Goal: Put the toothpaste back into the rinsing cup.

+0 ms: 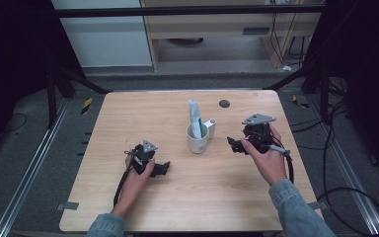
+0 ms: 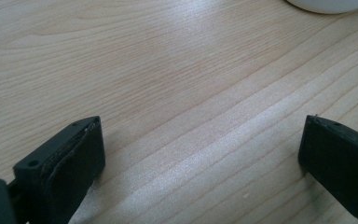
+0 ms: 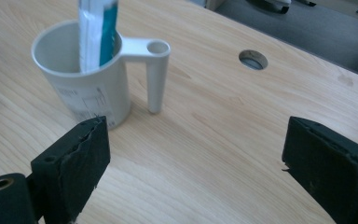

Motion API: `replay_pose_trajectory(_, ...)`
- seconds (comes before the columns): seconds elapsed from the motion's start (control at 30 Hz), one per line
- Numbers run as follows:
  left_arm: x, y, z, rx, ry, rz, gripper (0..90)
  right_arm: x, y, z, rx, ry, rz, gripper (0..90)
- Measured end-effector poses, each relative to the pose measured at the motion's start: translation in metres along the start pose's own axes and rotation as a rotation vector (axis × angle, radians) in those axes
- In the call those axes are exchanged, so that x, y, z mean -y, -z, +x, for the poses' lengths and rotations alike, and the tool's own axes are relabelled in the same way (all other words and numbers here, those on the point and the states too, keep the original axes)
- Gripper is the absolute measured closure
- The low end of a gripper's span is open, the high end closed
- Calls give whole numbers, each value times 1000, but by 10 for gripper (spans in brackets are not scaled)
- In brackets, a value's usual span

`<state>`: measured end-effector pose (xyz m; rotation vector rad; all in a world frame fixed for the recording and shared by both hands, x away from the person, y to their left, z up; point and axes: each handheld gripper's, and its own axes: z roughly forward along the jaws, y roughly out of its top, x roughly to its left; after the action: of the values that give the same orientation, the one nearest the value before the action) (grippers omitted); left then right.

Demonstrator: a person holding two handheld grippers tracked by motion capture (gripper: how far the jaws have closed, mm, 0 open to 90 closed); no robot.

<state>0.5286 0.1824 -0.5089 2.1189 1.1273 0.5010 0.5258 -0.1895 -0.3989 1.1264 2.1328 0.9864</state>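
A person sits at a pale wooden table [image 1: 128,197] holding a two-jaw gripper in each hand. Near the middle of the table stands a white cup [image 1: 197,138] with a straight side handle, and a white and teal tube [image 1: 194,117] stands upright inside it, leaning on the rim. The right gripper [image 1: 234,144] hovers just to the cup's right with its fingers [image 3: 77,163] spread wide and holding nothing; in the right gripper view the cup [image 3: 88,79] sits ahead and to the left of the jaws. The left gripper [image 1: 164,169] rests low on the table, near the cup's front left, its fingers [image 2: 70,161] also wide apart and empty (the cup's base [image 2: 328,4] just peeks in at the top of its view). To do the reach well, the right gripper should probably swing left to centre the tube or cup between the jaws, staying clear of the handle so the cup does not tip. A round hole [image 1: 224,103] lies behind the cup; there is open room on all sides, with table edges well away
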Motion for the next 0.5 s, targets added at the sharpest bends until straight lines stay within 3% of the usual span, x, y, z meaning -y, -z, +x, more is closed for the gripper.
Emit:
replay_pose_trajectory(0.33,0,0,0,0,-1,2,0,28,-12,-3,-4,-5,43,76)
replay_pose_trajectory(0.5,0,0,0,0,-1,2,0,41,-23,-4,-18,-39,60,91)
